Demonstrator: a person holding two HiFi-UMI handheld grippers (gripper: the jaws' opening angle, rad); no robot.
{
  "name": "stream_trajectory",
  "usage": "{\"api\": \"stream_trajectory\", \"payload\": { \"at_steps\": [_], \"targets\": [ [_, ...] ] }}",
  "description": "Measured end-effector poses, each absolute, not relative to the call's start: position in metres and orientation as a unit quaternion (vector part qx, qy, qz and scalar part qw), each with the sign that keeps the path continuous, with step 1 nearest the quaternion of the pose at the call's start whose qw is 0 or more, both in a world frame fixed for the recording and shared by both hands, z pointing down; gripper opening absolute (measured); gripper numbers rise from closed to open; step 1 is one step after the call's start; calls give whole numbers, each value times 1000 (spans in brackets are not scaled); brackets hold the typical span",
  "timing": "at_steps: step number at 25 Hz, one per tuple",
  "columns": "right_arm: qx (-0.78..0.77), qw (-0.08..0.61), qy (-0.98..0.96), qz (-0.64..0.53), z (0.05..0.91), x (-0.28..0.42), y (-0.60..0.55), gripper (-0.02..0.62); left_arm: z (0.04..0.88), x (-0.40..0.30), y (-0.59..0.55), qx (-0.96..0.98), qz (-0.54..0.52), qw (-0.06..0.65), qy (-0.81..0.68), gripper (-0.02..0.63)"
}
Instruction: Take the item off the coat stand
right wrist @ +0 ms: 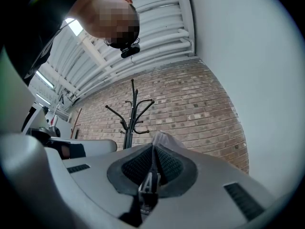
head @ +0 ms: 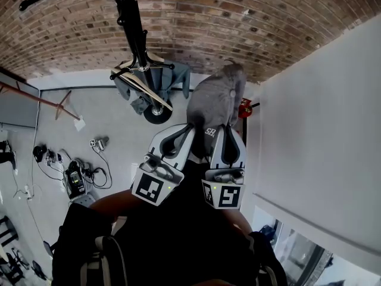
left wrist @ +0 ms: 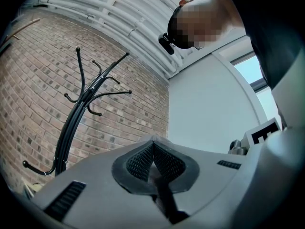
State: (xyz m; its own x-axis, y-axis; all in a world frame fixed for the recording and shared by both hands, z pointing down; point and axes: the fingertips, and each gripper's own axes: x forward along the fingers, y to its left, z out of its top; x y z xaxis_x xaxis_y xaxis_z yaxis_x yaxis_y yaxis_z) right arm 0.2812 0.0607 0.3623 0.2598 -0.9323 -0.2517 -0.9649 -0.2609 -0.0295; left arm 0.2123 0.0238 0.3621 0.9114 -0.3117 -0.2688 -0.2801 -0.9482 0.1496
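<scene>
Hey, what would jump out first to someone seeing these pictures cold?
A grey cap sits mid-frame in the head view, pinched by its strap between the left gripper and the right gripper, apart from the stand. Beyond it the black coat stand rises against a brick wall, its upper hooks bare.

The tall black metal coat stand [head: 132, 22] rises against a brick wall [head: 238, 16] of red-brown courses with pale mortar lines. The soft fabric cap [head: 215, 97] is mid grey, with small white lettering, too small to read, on what seems a darker back edge. The left gripper [head: 189, 130] and right gripper [head: 229, 131] are pale grey, their pads [right wrist: 169, 165] black with a fine mesh pattern. The left marker cube [head: 149, 189] and right marker cube [head: 225, 195] show black-and-white squares. The concrete floor [head: 95, 112] is light grey and the smooth side wall [head: 321, 130] off-white.
</scene>
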Motion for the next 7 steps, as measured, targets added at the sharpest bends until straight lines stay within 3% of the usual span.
{"api": "stream_trajectory", "payload": {
  "at_steps": [7],
  "targets": [
    [-787,87,604,90,364,284,60,34,365,221,25,977,-144,56,-148,18]
  ]
}}
